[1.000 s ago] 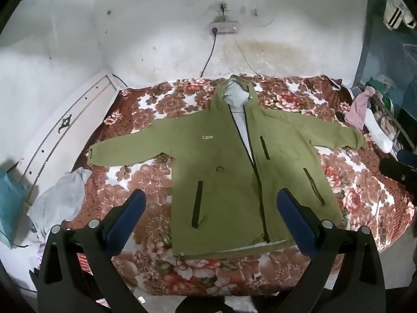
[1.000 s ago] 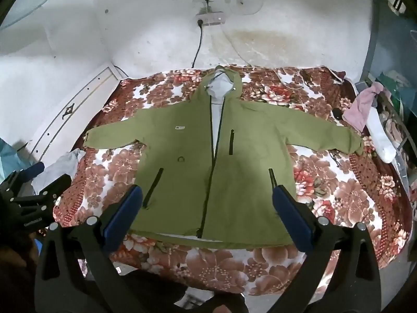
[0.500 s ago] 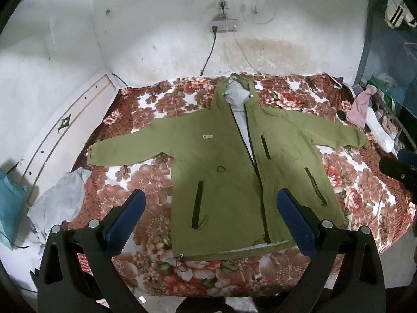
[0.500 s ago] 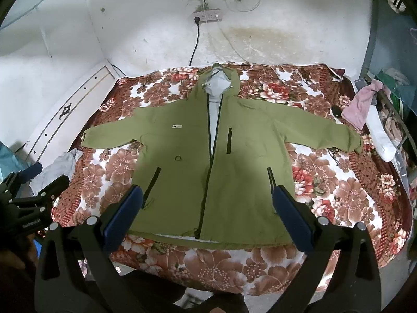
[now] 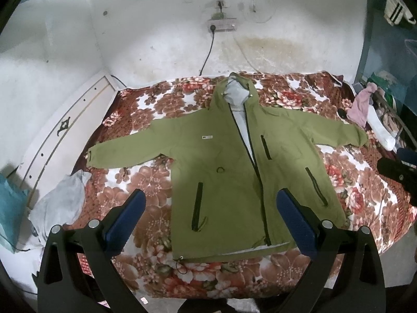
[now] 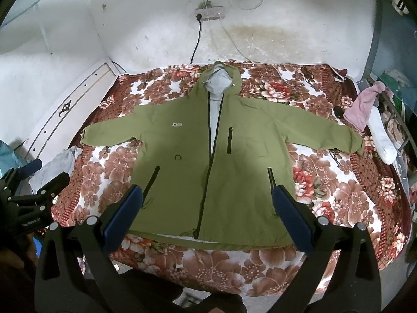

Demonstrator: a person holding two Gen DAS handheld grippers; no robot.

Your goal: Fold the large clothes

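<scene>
Jacket point(image 5: 229, 172) lies flat and unfolded mid-bed point(image 5: 146, 187), sleeves outstretched, hood toward the far edge; left gripper point(image 5: 211, 208) and right gripper point(image 6: 207, 203) both spread, empty, above the near edge.

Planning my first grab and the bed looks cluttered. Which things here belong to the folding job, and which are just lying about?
For the job:
- green hooded jacket, spread flat, sleeves out
- left tool, open
- right tool, open

Lying about:
- grey cloth at the bed's left edge
- pink cloth and white sock on the right
- power strip on the wall
- floral bedspread
</scene>
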